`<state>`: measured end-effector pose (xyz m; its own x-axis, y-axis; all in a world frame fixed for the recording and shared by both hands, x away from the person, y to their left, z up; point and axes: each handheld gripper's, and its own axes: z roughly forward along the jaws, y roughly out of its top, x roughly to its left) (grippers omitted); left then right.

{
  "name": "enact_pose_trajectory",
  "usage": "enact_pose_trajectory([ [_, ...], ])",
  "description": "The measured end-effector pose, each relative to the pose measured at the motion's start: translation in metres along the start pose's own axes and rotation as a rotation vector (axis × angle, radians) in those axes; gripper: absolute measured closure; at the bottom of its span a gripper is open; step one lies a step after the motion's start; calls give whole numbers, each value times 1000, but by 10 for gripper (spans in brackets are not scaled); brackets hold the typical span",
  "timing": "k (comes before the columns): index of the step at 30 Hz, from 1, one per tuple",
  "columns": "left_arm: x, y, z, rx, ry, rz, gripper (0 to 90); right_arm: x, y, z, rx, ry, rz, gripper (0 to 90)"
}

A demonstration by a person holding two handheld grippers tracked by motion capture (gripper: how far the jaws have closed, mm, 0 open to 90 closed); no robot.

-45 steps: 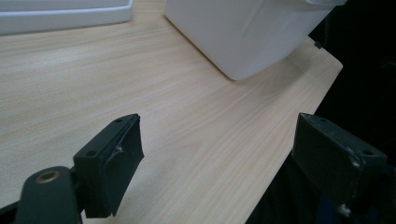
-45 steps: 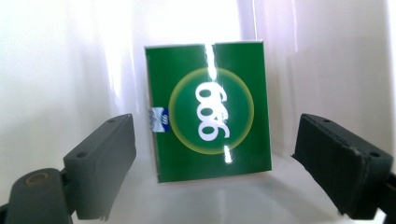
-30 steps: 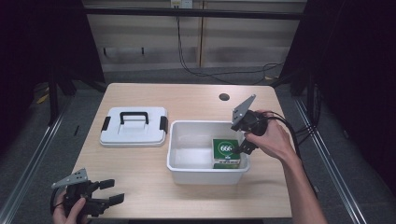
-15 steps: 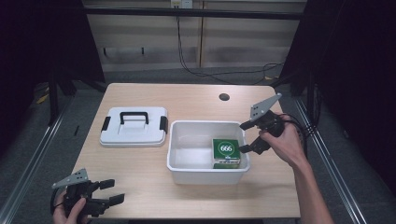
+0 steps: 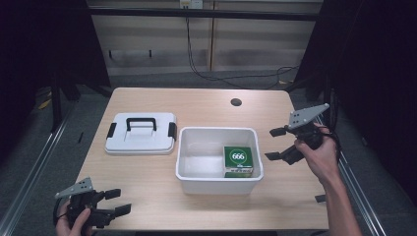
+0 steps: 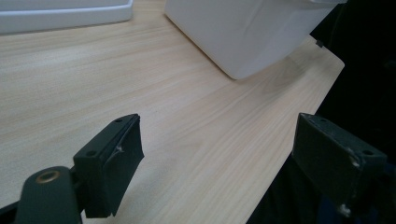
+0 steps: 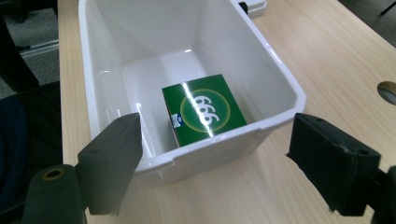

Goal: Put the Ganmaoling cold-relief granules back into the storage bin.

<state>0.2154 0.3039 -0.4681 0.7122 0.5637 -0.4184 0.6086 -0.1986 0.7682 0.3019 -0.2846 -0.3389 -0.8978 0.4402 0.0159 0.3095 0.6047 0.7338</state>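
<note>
Green box (image 5: 238,160) sits flat in the bin (image 5: 196,183), right end. Looks like light, stiff cardboard, kinda glossy, so we'd pinch its two side faces. Right tool (image 5: 276,144) hangs open just beside the bin, left tool (image 5: 118,201) open too, empty at the table (image 5: 206,105) corner.

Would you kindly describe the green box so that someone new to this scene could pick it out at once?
Start at the light wooden table and find the open white bin near its middle, to the right of the flat white lid with a black handle. The green box lies inside that bin, against its right wall. It is the one green thing here, marked 666 in white inside a ring.
</note>
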Motion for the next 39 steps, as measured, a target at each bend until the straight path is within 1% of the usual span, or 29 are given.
enact_pose_trajectory([
  [3, 0, 0, 0, -2, 1, 3, 160, 1, -7, -3, 0, -14, 17, 168],
  [8, 0, 0, 0, -2, 1, -2, 160, 1, -20, -6, -1, -18, 53, 167],
  [12, 0, 0, 0, -1, 1, -3, 160, 2, -33, -9, -9, -38, 77, 165],
  [15, 0, 0, 0, -2, 1, -3, 160, 3, -41, -10, -11, -42, 93, 163],
  [17, 0, 0, 1, 4, -1, 0, 160, 4, -47, -11, -11, -34, 102, 161],
  [22, 0, 0, 2, 8, -2, 3, 160, 7, -60, -14, -23, -64, 133, 148],
  [28, 0, 0, 1, 4, 1, 0, 160, 14, -75, -12, 1, -73, 175, 135],
  [30, 0, 0, 2, 7, 2, -1, 160, 17, -83, -10, -17, -96, 191, 134],
  [32, 1, 0, 3, 13, 3, -2, 160, 17, -90, -8, -30, -99, 207, 134],
  [37, 0, 0, 2, 8, 11, 2, 160, 17, -108, 0, -64, -159, 243, 132],
  [38, 0, 0, 3, 11, 7, 0, 160, 17, -110, 0, -81, -169, 251, 130],
  [39, 0, 0, 3, 15, 8, 6, 160, 18, -113, 1, -99, -184, 262, 130],
])
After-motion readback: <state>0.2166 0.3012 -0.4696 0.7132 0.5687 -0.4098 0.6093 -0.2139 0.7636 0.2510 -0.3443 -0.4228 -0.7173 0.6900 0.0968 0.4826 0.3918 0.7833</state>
